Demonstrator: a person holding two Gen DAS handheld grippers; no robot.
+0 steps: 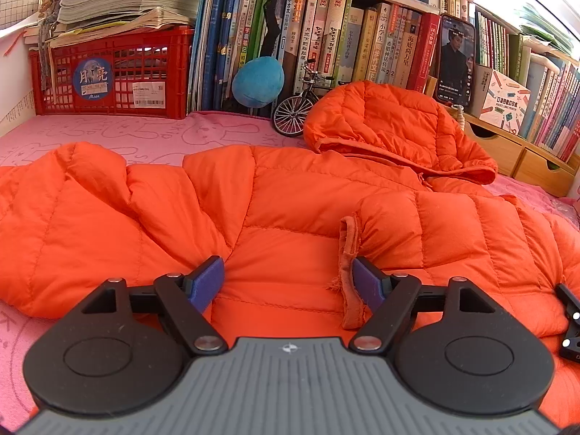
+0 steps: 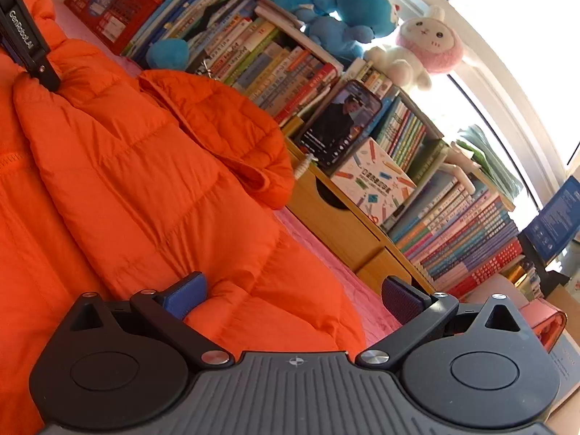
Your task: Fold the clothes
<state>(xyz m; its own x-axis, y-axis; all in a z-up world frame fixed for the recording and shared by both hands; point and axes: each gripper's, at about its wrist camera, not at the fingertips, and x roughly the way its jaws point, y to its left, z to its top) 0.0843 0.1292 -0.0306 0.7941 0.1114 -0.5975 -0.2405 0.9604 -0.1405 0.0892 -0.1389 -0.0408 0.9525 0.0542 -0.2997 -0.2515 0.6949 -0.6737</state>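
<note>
Crate (image 1: 112,72): red plastic lattice at the far left, with a round blue sticker and a white barcode label, loose paper stacked on top.
Cloth (image 1: 152,130): pink, with faint embossed rabbit outlines, spread under everything.
Jacket (image 1: 282,195): orange quilted down, puffy, stitched in wide horizontal bands, lying flat on the pink cloth; its long axis runs left to right in the left wrist view, hem end at the left.
Left gripper (image 1: 288,282): 2 black arms with blue ribbed pads, spread wide and low over the jacket body, holding nothing; the right pad touches the cuff.
Sleeve (image 1: 453,224): folded across the jacket body, its frayed cuff (image 1: 348,272) hanging just beside the left gripper's right pad.
Hood (image 1: 384,127): rounded and slumped at the jacket's right end, resting against the books.
Toy bicycle (image 1: 297,105): small, wire-spoked metal, standing just left of the hood.
Books (image 1: 348,36): upright spines packed tight along the back.
Phone (image 1: 456,61): dark slab leaning upright against the books, screen lit.
Drawers (image 2: 337,217): pale wood, with half-round cut-outs for pulls.
Right gripper (image 2: 293,295): pads spread wide, left pad pressed into the jacket's puffy edge, right pad over the pink cloth, nothing pinched.
Plush rabbit (image 2: 424,47): white and pink, fuzzy, on the shelf by the bright window.
</note>
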